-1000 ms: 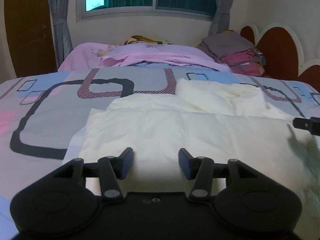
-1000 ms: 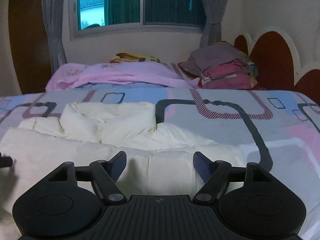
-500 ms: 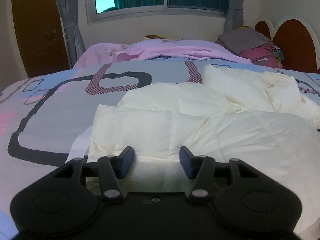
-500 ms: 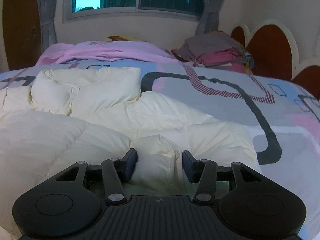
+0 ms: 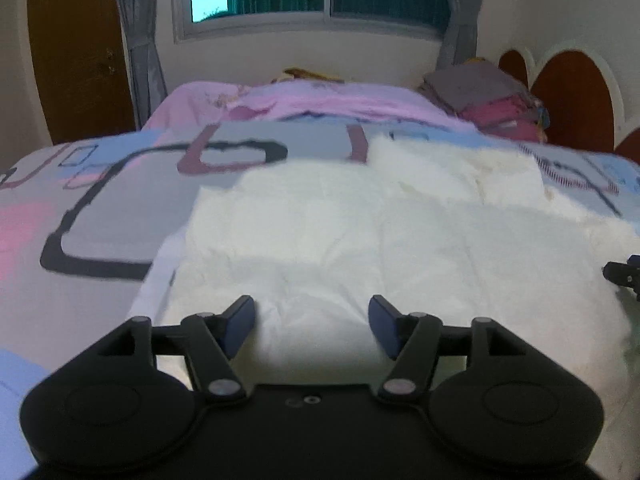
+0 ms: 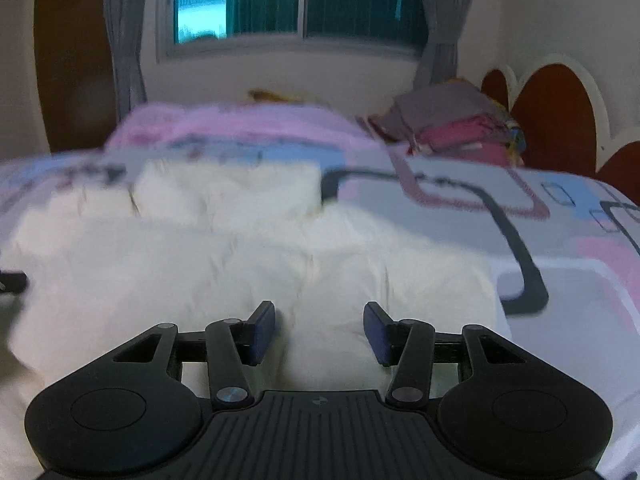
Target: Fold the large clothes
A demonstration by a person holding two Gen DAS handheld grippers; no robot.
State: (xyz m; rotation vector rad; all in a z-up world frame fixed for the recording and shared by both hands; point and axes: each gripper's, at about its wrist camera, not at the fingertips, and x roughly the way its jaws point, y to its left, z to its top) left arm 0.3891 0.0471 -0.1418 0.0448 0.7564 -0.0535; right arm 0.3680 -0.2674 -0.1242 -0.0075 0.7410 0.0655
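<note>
A large cream padded jacket (image 5: 360, 232) lies spread across the patterned bed, puffy and creased; in the right wrist view the jacket (image 6: 240, 256) fills the lower half. My left gripper (image 5: 312, 320) hovers over the jacket's near edge, its jaws opening, with fabric lying between the blue pads but not pinched. My right gripper (image 6: 320, 328) is at the same near edge further right, its pads closed against a raised fold of the cream fabric. Each view catches the other gripper's tip at its side edge: the right one (image 5: 622, 274), the left one (image 6: 12, 282).
The bed cover (image 5: 120, 216) is grey, pink and blue with dark loops. A pink blanket (image 5: 320, 100) lies at the far end, with a stack of folded clothes (image 5: 492, 96) beside the brown scalloped headboard (image 5: 572, 96). Window and curtains stand behind.
Half a second ago the near edge was bunched up and the views sat closer; now the jacket lies flatter. The left jaws have widened. The right jaws narrowed onto a fabric fold.
</note>
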